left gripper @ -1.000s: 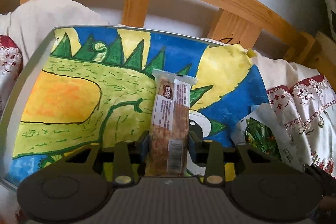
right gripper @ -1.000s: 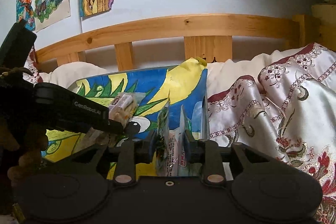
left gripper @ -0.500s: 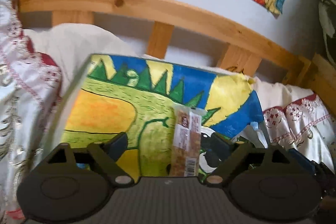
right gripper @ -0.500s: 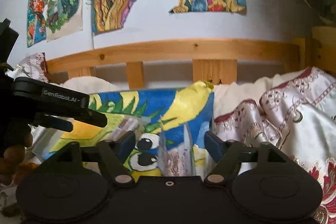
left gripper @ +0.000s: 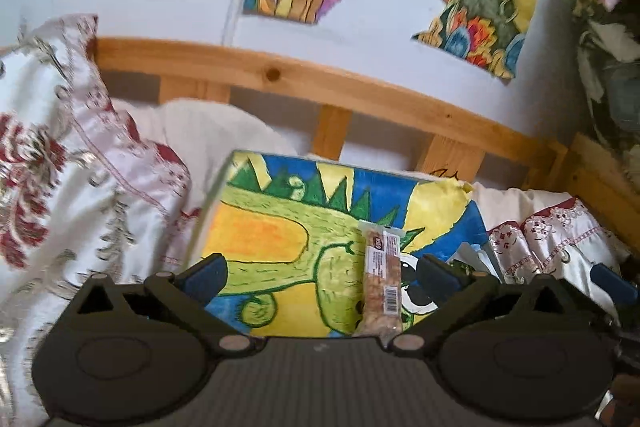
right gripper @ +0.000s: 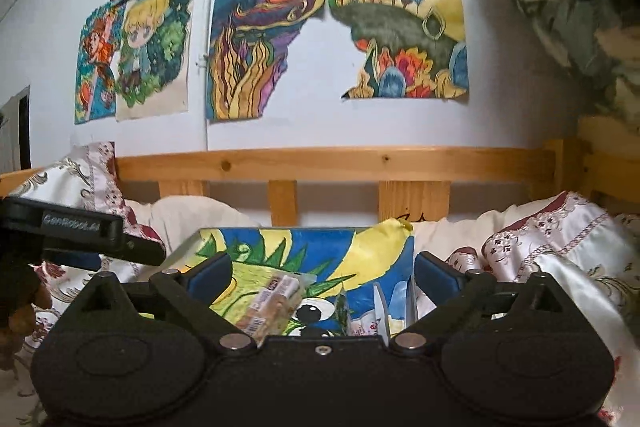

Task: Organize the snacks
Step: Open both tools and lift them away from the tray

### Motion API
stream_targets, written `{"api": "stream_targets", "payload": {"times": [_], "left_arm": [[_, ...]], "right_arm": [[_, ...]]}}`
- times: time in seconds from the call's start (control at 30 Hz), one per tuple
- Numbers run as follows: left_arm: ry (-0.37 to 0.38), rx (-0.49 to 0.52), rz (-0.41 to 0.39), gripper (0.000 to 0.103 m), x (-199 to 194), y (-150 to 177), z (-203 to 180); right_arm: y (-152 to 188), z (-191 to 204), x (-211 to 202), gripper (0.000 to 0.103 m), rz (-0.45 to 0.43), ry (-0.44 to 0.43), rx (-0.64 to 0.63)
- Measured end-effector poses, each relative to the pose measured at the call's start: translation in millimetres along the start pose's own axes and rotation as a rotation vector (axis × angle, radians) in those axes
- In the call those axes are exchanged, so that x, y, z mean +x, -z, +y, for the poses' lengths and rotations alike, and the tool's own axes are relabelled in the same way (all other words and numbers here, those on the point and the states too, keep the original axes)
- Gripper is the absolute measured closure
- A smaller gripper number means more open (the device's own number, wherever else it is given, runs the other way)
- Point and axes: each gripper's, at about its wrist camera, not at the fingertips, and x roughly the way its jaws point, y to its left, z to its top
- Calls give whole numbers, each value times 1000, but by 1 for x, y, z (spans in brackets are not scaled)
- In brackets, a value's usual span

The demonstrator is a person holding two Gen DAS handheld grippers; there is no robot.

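Note:
A granola bar (left gripper: 382, 283) in a clear wrapper lies on a board painted with a green dinosaur (left gripper: 280, 227). My left gripper (left gripper: 322, 275) is raised behind the bar, its jaws opening wide and its pads clear of the wrapper. A green and white snack packet (right gripper: 360, 323) stands on edge at the painted board's (right gripper: 380, 251) right side. My right gripper (right gripper: 323, 275) is just behind the packet, jaws opening, nothing touching its pads. The granola bar (right gripper: 272, 303) shows left of the packet, and the left gripper (right gripper: 80, 231) juts in from the left edge.
A wooden headboard rail (right gripper: 340, 163) runs behind the board. Embroidered white and red bedding (left gripper: 80, 187) is piled to the left, and more embroidered bedding (right gripper: 560, 267) to the right. Colourful paintings (right gripper: 260, 47) hang on the wall above.
Both grippers opened from shut: the left let go of the granola bar, the right let go of the packet. Both drew back and upward; the snacks stayed on the board.

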Motion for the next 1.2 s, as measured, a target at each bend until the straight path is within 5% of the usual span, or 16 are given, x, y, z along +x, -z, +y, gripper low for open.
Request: {"api": "stream_targets", "payload": {"times": [0.4,0.83,1.2], "left_arm": [[-19,70,-57,1,-70,27,23],[-75,-5,-39,1,-108,57,62],[-96,43,32,1,-114,78,74]], "right_arm": [[-3,24,-56,1,-43,-3,37],[16,59,-100,1,38,-40,62],[42,82,-113,1,176,-40,99]]}}
